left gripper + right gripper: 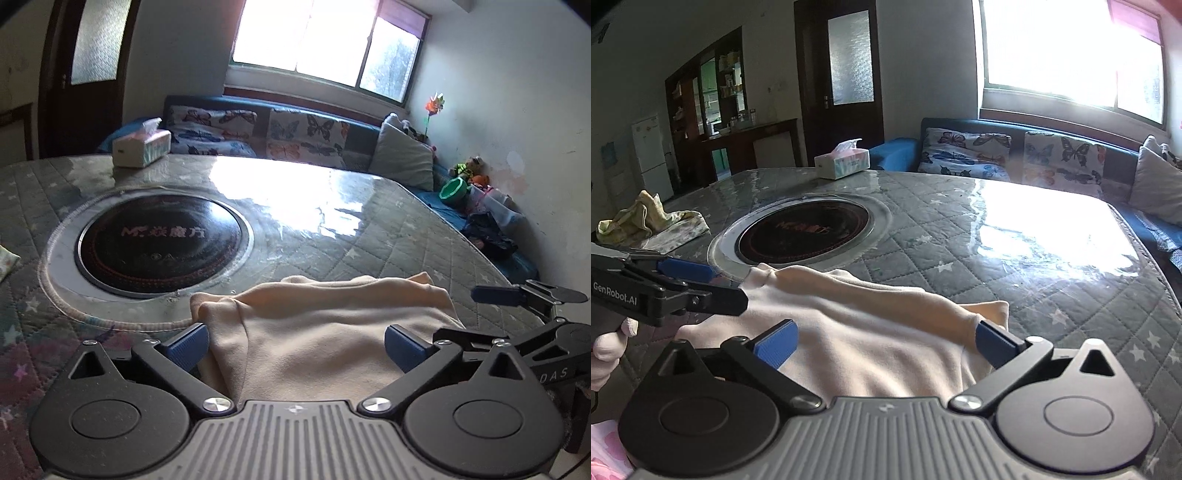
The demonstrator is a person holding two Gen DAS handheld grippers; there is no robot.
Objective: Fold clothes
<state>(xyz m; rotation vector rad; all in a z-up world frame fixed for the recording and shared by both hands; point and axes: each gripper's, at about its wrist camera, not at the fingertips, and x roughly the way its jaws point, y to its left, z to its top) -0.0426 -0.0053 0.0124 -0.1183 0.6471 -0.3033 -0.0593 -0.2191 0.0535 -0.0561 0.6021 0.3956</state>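
A cream garment (325,325) lies folded on the quilted table near its front edge; it also shows in the right wrist view (864,332). My left gripper (295,347) is open, its blue pads on either side of the cloth's near part, holding nothing. My right gripper (886,343) is open over the garment's right part, its right pad beside the cloth's right corner. The right gripper shows at the right edge of the left wrist view (517,295). The left gripper shows at the left of the right wrist view (687,273).
A round black cooktop (162,243) is set in the table behind the garment. A tissue box (142,146) stands at the far edge. A crumpled yellow-green cloth (646,221) lies at the far left. A sofa with butterfly cushions (295,136) lies beyond the table.
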